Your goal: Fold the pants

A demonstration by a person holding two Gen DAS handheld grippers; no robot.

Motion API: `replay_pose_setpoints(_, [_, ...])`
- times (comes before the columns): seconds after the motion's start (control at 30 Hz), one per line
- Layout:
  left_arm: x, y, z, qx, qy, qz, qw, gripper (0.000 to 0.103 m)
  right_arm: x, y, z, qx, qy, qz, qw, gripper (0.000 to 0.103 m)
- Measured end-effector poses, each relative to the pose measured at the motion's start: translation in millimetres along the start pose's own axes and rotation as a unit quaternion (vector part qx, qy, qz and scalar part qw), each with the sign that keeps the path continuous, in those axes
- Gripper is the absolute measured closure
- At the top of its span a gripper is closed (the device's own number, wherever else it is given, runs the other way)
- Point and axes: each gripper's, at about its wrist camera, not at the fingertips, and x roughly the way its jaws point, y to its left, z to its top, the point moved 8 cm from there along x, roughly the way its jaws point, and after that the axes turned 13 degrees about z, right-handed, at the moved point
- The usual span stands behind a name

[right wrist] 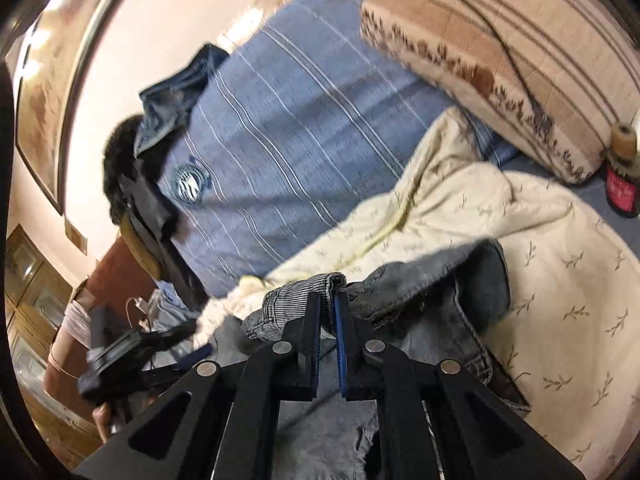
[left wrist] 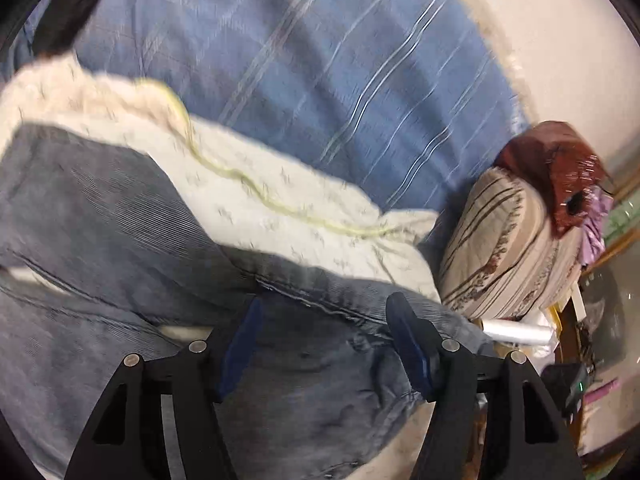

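**Right gripper pinched denim while left stood open above the pants**

While the pants (left wrist: pixel 132 240) lay spread over a cream quilt (left wrist: pixel 256 184) on the bed, the left gripper (left wrist: pixel 324 320) hovered with its jaws wide apart and nothing between them. Grey-blue denim ran from directly under its fingers away to its left, and a stitched seam crossed just ahead of the fingertips. To its right sat a striped pillow (left wrist: pixel 500 248), near but clear of the cloth.

Seen from the right wrist, the right gripper (right wrist: pixel 328 304) was nearly closed, its jaws pinching a bunched, ribbed edge of the pants (right wrist: pixel 432 292) at the fingertips. Most of the garment lay below and to the right of that grip, draped on the quilt (right wrist: pixel 540 280), with a hem curling just beyond the jaws. The left gripper (right wrist: pixel 132 360) showed low on this gripper's left side, blurred.

Judging from this, the fold turned on the right hand's held edge: it alone had cloth, and the long run of denim stretched away towards the left hand, which would need to close on the fabric beneath it.

No brand or lettering could be read; a round emblem on the blue striped bedspread (right wrist: pixel 280 120) and a red-labelled bottle (right wrist: pixel 622 184) were too blurred.
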Motion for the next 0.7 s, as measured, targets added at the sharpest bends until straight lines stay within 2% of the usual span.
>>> replay_pose_setpoints(0.1, [25, -7, 2, -0.030, 0.044, 0.004, 0.9986, 0.041, 3, -8, 1, 0.005, 0.000, 0.000, 1.000, 0.097])
replay_pose_setpoints(0.17, [31, -10, 6, -0.046, 0.045, 0.001, 0.9979, 0.040, 5, -15, -2, 0.025, 0.004, 0.012, 1.000, 0.097])
replay_pose_setpoints(0.23, [44, -7, 14, -0.072, 0.052, 0.021, 0.9958, 0.040, 3, -15, -4, 0.025, 0.007, 0.015, 1.000, 0.097])
replay_pose_setpoints(0.3, [61, -10, 16, -0.074, 0.078, 0.045, 0.9932, 0.041, 1, -13, -2, 0.019, 0.005, 0.017, 1.000, 0.097])
replay_pose_setpoints(0.33, [68, -8, 19, -0.089, 0.085, 0.052, 0.9910, 0.050, 2, -14, -2, 0.018, 0.007, 0.014, 1.000, 0.097])
replay_pose_setpoints(0.37, [72, -6, 24, -0.101, 0.082, 0.063, 0.9895, 0.069, 2, -15, -4, 0.018, 0.011, 0.012, 1.000, 0.097])
replay_pose_setpoints(0.4, [74, -6, 30, -0.100, 0.077, 0.074, 0.9893, 0.081, 3, -17, -4, 0.019, 0.015, 0.012, 1.000, 0.097])
replay_pose_setpoints(0.43, [74, -8, 36, -0.102, 0.075, 0.073, 0.9893, 0.087, 4, -19, -5, 0.021, 0.016, 0.010, 1.000, 0.097])
replay_pose_setpoints(0.47, [69, -11, 40, -0.105, 0.066, 0.068, 0.9900, 0.090, 8, -23, -5, 0.022, 0.021, 0.006, 1.000, 0.097])
replay_pose_setpoints(0.57, [17, -36, 48, -0.075, -0.025, 0.042, 0.9960, 0.092, 13, -30, 3, 0.021, 0.019, 0.003, 1.000, 0.097])
replay_pose_setpoints(0.63, [-18, -52, 37, -0.055, -0.067, 0.019, 0.9960, 0.091, 4, -25, 12, 0.019, 0.000, 0.021, 1.000, 0.097])
replay_pose_setpoints(0.7, [-42, -60, 7, -0.044, -0.084, 0.008, 0.9955, 0.091, -14, -18, 18, 0.009, -0.011, 0.028, 1.000, 0.097])
